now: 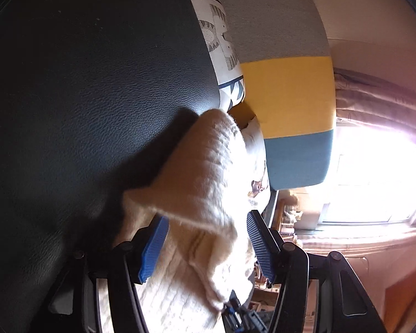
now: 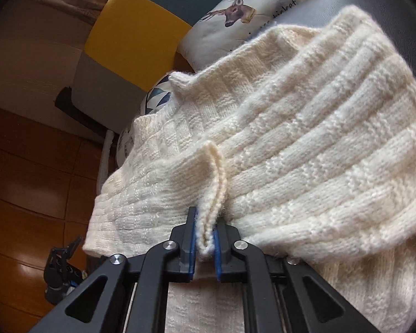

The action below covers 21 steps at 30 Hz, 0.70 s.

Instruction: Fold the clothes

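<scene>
**Cream knit on the black leather seat**

Black leather [image 1: 97,111] fills most of my left view, a grained dark surface carrying everything. Behind it stands a colour-blocked cushion [image 1: 285,88] in grey, yellow and teal bands, and beyond that a bright window [image 1: 374,172] with a curtain [image 1: 380,97] beside it. Wooden floor [image 2: 27,180] shows in my right view. A white pillow with a printed deer [image 2: 235,19] leans near the striped cushion, just behind the knit, and a pillow with a blue triangle pattern [image 2: 158,97] peeks out at the knit's far edge.

The cream sweater [image 2: 305,138] lies on the leather, thick and fuzzy, knitted in a basket-weave of raised blocks and ribs, partly bunched into layers.

My right gripper [image 2: 205,238] has its jaws nearly closed, pinching a folded hem edge of the sweater that curls up from between the blue pads [image 2: 191,244].

My left gripper [image 1: 205,247] has its jaws wide apart, with a fold of the sweater between them; the fabric hides whether either pad touches it.
</scene>
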Motion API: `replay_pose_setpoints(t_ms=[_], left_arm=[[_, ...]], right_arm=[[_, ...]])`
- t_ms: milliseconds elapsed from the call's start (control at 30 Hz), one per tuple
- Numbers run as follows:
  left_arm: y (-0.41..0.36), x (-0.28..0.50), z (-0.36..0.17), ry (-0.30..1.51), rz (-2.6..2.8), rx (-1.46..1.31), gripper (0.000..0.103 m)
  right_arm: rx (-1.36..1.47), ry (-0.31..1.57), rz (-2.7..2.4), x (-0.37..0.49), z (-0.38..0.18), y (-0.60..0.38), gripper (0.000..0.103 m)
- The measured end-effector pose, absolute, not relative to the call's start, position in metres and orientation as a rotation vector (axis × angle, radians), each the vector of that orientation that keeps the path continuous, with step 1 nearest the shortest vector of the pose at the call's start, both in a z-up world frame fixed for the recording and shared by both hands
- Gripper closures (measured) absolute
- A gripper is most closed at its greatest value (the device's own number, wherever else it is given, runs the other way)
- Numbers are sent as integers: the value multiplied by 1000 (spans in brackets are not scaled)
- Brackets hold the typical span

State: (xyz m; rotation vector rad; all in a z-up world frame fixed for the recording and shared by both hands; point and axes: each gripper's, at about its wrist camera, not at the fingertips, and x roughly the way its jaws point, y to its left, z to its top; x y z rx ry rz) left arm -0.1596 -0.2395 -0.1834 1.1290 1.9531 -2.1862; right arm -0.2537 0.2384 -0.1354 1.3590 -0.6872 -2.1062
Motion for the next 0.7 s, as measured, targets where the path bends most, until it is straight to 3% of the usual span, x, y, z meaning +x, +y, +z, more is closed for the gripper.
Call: replay_pose_setpoints(t_ms=[233,267,400,567,700], left_arm=[[-228,-168,-171,1698,-2339,1139,46],[-225,-169,-171,1675,-2354,1157,51],[-214,-169,-172,1511,-2401,1218,60],[-215,-163,-175,1476,-2436,1231,79],[-204,-165,-175,1334,-2519,1282,79]], right_arm=[[1256,-450,-2292,-249,-93,243,96],[1256,-429,-2325,-252,-90,247,96],[1371,-461,-2315,-265,-115,261,96],[1349,-536,-2323,-254,-127,271,96],[1309,-544,-2371,-247,-120,281,96]])
